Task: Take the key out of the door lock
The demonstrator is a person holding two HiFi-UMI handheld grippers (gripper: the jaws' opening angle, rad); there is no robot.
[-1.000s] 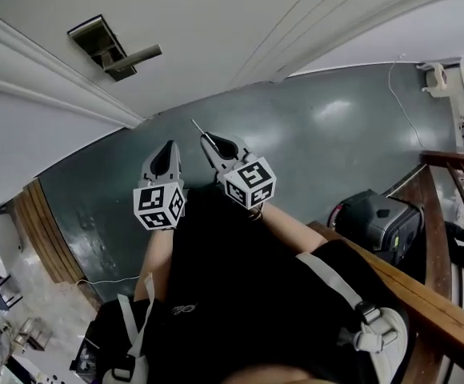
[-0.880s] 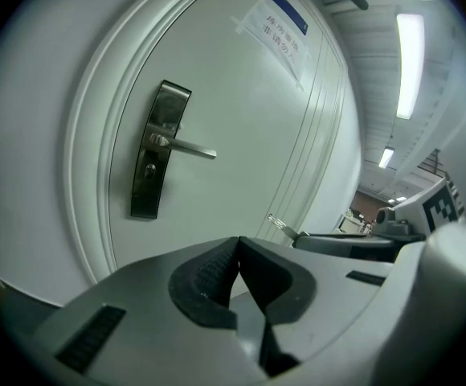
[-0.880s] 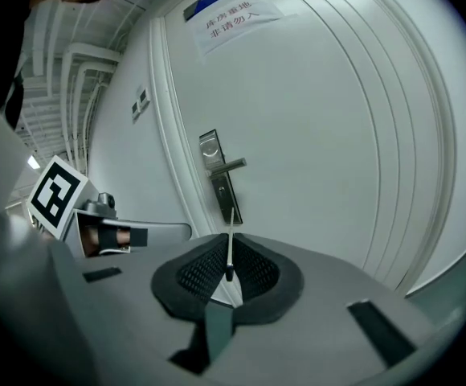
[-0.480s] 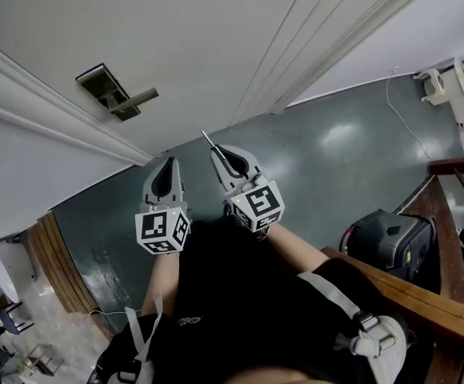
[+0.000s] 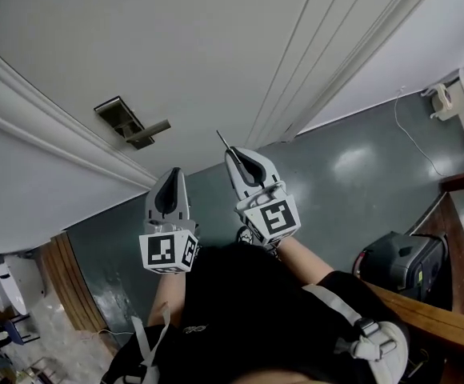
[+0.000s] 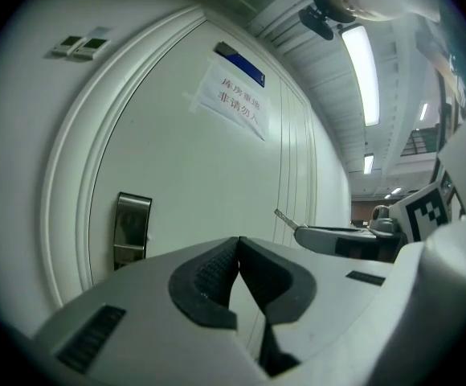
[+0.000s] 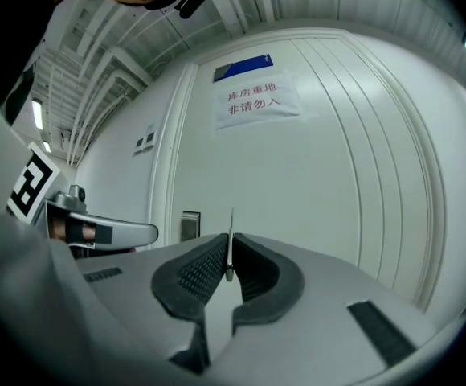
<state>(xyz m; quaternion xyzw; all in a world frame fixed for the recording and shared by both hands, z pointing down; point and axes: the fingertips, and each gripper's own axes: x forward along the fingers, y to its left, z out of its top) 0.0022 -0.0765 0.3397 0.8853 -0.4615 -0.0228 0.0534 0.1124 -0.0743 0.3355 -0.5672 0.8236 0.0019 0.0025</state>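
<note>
The white door [image 5: 216, 46] carries a metal lock plate [image 5: 120, 117] with a lever handle [image 5: 150, 130]. My right gripper [image 5: 234, 157] is shut on a thin metal key [image 5: 223, 143], whose blade sticks out past the tips, apart from the door. In the right gripper view the key [image 7: 230, 240] stands edge-on between the pads, with the lock plate [image 7: 190, 225] farther off to the left. My left gripper [image 5: 169, 176] is shut with nothing in it, level beside the right. In the left gripper view the lock plate [image 6: 131, 228] lies ahead at the left, and the key [image 6: 284, 218] shows at the right.
A paper notice [image 7: 253, 101] is taped high on the door. Wall switches [image 6: 80, 47] sit left of the frame. Behind me stand a black case [image 5: 396, 262] and a wooden railing [image 5: 432, 314]. A white cable [image 5: 414, 130] runs over the grey floor.
Both grippers have risen together, the key still in the right one. In the head view the door handle now sits lower and closer to them.
</note>
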